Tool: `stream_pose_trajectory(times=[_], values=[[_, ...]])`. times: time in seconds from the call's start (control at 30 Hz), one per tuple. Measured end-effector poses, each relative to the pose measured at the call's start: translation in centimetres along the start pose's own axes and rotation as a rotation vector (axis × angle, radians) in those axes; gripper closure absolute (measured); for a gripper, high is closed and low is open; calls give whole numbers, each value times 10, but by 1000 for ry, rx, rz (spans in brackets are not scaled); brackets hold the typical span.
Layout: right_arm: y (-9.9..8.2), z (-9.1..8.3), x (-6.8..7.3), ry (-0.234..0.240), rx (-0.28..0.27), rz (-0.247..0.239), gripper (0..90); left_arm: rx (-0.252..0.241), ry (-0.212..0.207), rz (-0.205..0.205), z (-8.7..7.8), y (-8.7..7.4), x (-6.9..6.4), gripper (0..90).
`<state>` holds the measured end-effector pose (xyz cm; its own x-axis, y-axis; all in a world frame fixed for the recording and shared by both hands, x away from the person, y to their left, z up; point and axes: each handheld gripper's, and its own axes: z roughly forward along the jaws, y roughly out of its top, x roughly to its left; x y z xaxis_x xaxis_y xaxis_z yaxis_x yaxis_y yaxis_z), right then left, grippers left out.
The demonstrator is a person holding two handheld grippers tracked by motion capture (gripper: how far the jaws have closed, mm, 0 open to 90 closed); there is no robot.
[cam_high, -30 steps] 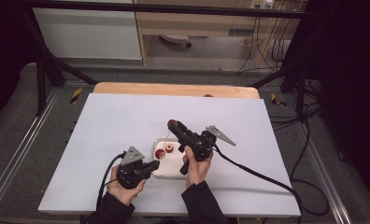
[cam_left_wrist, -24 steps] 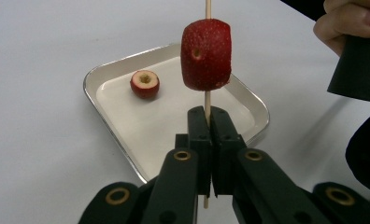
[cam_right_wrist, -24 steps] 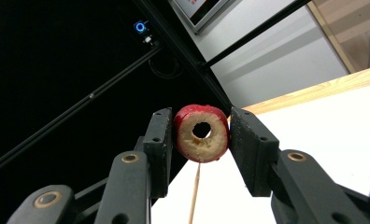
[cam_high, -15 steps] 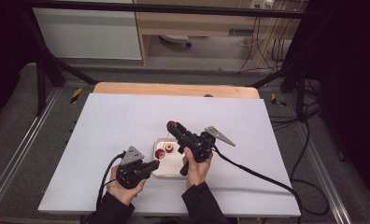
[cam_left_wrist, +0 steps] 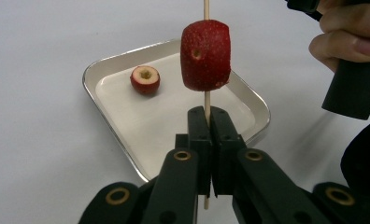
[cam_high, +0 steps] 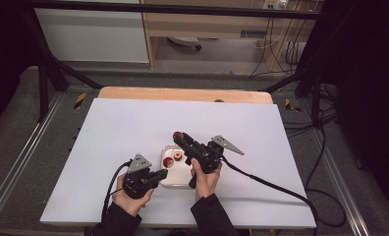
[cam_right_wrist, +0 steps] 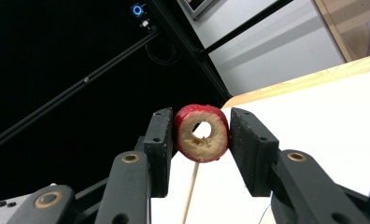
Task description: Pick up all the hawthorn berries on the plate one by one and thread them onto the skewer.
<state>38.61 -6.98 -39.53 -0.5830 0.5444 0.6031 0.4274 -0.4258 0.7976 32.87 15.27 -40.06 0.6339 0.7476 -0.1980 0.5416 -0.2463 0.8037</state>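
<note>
Over the white surface (cam_high: 109, 128) and the metal tray (cam_left_wrist: 108, 72), I have my left gripper (cam_left_wrist: 206, 116) fingers pressed together on the upright skewer (cam_left_wrist: 205, 100), while my right gripper (cam_right_wrist: 199, 133) fingers pinch a cored fruit slice (cam_right_wrist: 202, 133) just above its tip, hole in line with the skewer.

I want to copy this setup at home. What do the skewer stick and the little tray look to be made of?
The stick looks like pale bamboo or wood: thin, matt, tan. The tray looks like metal, probably stainless steel: silvery, with a bright rolled rim and a dull sheen on its floor.
</note>
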Motion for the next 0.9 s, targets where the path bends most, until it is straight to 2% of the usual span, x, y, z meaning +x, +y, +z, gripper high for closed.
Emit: stream_pose_trajectory(times=[0.2, 0.37, 0.47, 0.57, 0.67, 0.83, 0.9], values=[[-1, -2, 2, -9, 15, -27, 616, 9, 2, -11, 1, -1, 0, 885], [1, -2, 2, -10, 45, 0, 618, 14, 12, 18, 1, -1, -3, 886], [2, -3, 1, -10, 58, -26, 620, 9, 5, 25, -1, -1, -1, 888], [4, -3, 1, -5, 71, -22, 622, 1, 10, 25, -2, -1, -2, 888], [6, -3, 1, 11, 81, 4, 623, 0, 25, 42, -1, -1, -3, 889], [6, -4, 2, 4, 73, 15, 625, -31, 37, 36, -3, -1, -5, 889], [4, -4, 3, 1, 61, 9, 626, -35, 23, 17, -4, 1, -5, 889]])
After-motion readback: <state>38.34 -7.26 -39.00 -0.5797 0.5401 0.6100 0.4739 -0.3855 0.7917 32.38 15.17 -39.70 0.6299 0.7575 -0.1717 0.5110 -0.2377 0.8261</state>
